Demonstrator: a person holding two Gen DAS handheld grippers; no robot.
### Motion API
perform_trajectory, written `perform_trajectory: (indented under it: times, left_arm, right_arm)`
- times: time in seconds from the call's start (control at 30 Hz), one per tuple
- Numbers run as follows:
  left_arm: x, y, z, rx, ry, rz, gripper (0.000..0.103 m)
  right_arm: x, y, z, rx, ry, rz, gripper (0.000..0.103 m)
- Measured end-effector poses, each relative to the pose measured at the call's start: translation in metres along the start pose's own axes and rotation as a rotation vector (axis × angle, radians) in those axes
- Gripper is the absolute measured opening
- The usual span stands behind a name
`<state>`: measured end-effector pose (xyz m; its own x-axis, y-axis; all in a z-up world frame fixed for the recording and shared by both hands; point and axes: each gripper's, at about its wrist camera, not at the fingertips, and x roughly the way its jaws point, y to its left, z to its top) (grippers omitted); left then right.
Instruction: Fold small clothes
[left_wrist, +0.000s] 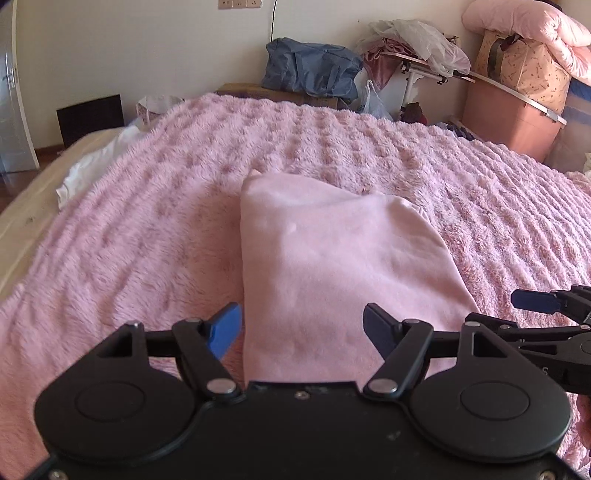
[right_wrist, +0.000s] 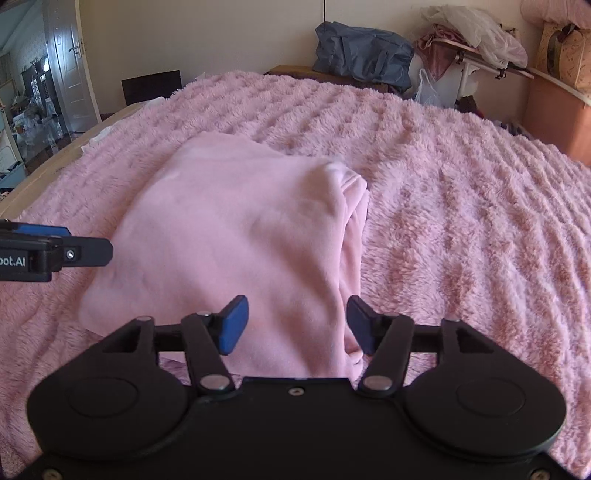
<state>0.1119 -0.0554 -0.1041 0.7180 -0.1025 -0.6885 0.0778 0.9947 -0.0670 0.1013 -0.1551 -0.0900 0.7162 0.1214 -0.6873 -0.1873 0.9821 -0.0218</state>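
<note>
A pale pink garment (left_wrist: 332, 258) lies folded into a rough rectangle on the fluffy pink blanket (left_wrist: 147, 206). My left gripper (left_wrist: 302, 328) hovers open over the garment's near left part, its blue pads clear of the cloth. In the right wrist view the same garment (right_wrist: 240, 229) shows layered folds along its right edge. There my right gripper (right_wrist: 297, 325) stands open above the near right corner, nothing pinched between its pads. Each gripper's tip shows at the edge of the other's view: the right one (left_wrist: 535, 301), the left one (right_wrist: 55, 243).
The blanket (right_wrist: 461, 203) covers a bed with a wooden edge (left_wrist: 26, 199) at left, where white cloth (left_wrist: 92, 166) lies. Behind the bed stand a blue bag (left_wrist: 314, 66), a cluttered rack (left_wrist: 424, 62), a pink storage box (left_wrist: 509, 114) and a door (right_wrist: 74, 62).
</note>
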Motion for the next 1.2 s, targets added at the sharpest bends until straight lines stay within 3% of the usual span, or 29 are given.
perform_trajectory:
  times: [0.13, 0.33, 0.5, 0.63, 1.2]
  left_arm:
    - [-0.027, -0.002, 0.009, -0.008, 0.007, 0.033, 0.077]
    - [-0.054, 0.003, 0.001, -0.039, 0.057, 0.09, 0.078]
    - [-0.076, 0.003, -0.015, -0.086, 0.104, 0.082, 0.078]
    - [-0.084, -0.004, -0.024, -0.092, 0.128, 0.099, 0.078]
    - [-0.088, -0.023, -0.032, -0.072, 0.162, 0.055, 0.078]
  right_arm:
    - [-0.03, 0.009, 0.007, 0.039, -0.003, -0.035, 0.074]
    - [-0.059, 0.021, 0.002, 0.083, 0.024, -0.065, 0.076]
    - [-0.074, 0.025, -0.009, 0.11, 0.06, -0.06, 0.076]
    - [-0.085, 0.026, -0.014, 0.13, 0.067, -0.066, 0.078]
    - [-0.102, 0.028, -0.024, 0.124, 0.067, -0.065, 0.082]
